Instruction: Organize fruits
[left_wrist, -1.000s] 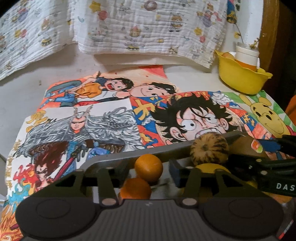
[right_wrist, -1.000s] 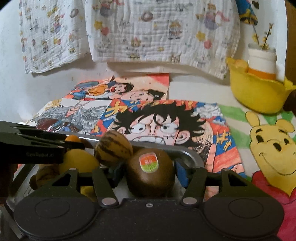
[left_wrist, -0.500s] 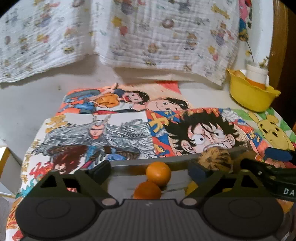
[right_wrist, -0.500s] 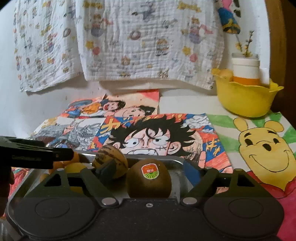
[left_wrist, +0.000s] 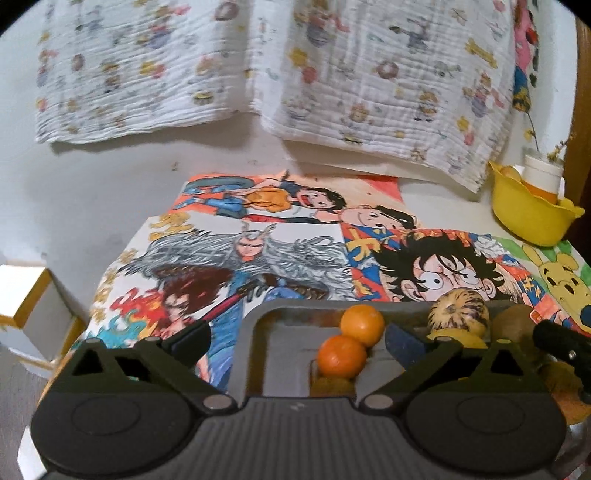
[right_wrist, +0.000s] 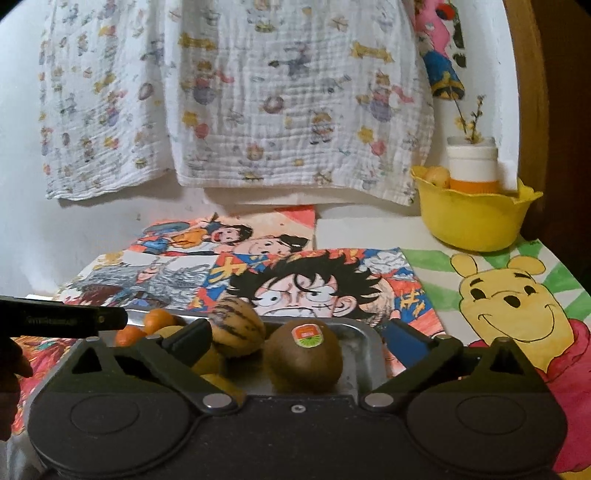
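Observation:
A grey metal tray (left_wrist: 266, 314) holds the fruit. In the left wrist view two oranges (left_wrist: 343, 356) lie in it, with a striped melon (left_wrist: 460, 312) and a brown kiwi (left_wrist: 513, 325) to the right. My left gripper (left_wrist: 295, 334) is open and empty above the tray's left end. In the right wrist view the kiwi with a sticker (right_wrist: 303, 356) sits between the open fingers of my right gripper (right_wrist: 295, 334), untouched. The striped melon (right_wrist: 236, 326) and yellow fruits (right_wrist: 207, 365) lie left of it. The tray's rim (right_wrist: 364, 332) shows behind.
A yellow bowl (right_wrist: 472, 218) with a white-and-orange jar and small fruit stands at the back right. Cartoon drawings (left_wrist: 258, 251) cover the table. A patterned cloth (right_wrist: 258, 92) hangs on the wall behind. A white box (left_wrist: 29, 310) sits off the table's left edge.
Both grippers have opened wide, pulled back and risen from the tray. The right one has let go of the kiwi, which rests in the tray.

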